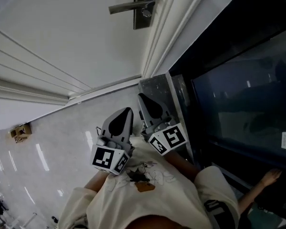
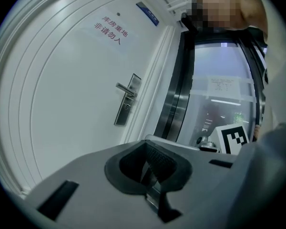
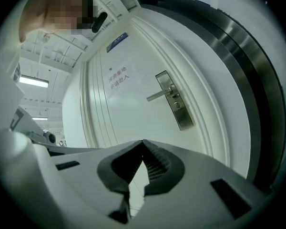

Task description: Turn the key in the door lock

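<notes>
**Lock plate (image 1: 142, 13) ahead of and above two closed grippers, the right one nearer**

The left gripper (image 1: 127, 111) is held close before the person's chest, pointing about level at the white door (image 1: 62, 27); its jaws are together with nothing between them; in its own view the lock plate lies up and left of the jaw line, well apart. The plate stands upright near the door's edge; its lever handle (image 1: 126, 6) runs level toward the left; a round cylinder (image 3: 177, 104) sits on the plate just under the lever, and whether a key is in it is too small to tell. The right gripper (image 1: 142, 97) is just beside the left one, with its tips a little further forward and almost in line with the plate in the head view, so I judge it the nearer tool; its jaws too are closed on nothing, and in its view the plate sits up and right of the jaw line (a dark glass panel (image 1: 238, 94) fills the side beyond the door frame). With both tools standing off empty, the scene fits an approach to the lock as well as a drawing back from it.
</notes>
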Available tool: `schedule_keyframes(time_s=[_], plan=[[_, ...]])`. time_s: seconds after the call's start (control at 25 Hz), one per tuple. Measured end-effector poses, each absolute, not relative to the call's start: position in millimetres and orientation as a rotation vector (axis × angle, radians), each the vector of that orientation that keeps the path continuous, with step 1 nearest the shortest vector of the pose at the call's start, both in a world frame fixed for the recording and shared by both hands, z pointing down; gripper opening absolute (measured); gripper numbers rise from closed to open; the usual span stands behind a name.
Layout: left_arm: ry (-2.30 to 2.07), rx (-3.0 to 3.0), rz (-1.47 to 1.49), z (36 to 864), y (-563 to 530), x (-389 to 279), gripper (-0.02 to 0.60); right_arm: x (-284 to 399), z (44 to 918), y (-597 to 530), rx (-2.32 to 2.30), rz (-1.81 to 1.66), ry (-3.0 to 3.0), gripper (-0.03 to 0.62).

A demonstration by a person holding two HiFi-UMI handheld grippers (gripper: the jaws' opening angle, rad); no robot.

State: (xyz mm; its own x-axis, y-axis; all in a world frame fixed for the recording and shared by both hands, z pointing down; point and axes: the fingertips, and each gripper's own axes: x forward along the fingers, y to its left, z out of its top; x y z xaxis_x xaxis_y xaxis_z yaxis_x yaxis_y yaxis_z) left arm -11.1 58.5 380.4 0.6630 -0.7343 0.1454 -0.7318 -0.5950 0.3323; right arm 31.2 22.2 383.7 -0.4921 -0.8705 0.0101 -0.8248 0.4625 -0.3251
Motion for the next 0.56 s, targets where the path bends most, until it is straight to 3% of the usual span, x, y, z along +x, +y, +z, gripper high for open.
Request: schedule_keyframes(time_s=[0.56], plan=[[-1.124, 2.564, 0.010, 379.7, 56.4, 9.0, 0.002, 46.3, 389.9, 29.3, -1.511, -0.440, 2.539, 0.006]])
